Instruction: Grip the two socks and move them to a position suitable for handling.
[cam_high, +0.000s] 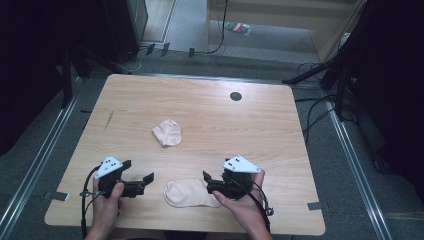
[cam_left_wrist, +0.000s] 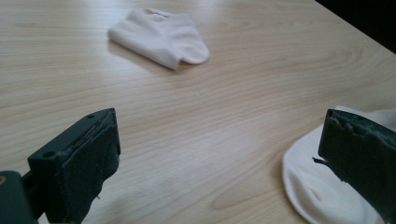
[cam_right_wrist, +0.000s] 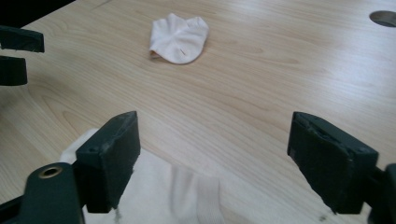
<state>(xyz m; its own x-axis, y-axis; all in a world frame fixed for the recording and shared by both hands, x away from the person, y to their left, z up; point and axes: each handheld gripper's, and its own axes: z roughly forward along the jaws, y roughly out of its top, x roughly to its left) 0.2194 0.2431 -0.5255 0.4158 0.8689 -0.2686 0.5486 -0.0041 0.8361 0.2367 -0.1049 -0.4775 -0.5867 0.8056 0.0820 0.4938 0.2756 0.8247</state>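
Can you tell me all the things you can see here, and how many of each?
flat sock: 1, pale pink, spread out at the table's near edge, between the two tools
folded sock: 1, pale pink, bunched up near the middle of the table
table: 1, light wood, holds both socks
round hole cover: 1, dark, far part of the table top
cables: several, black, on the grey floor right of the table
small packet: 1, green and red, on the floor far behind the table
left tool: 1, black with a grey plate, open, left of the flat sock
right tool: 1, black with a grey plate, open, over the flat sock's right end
hands: 2, each holding one tool
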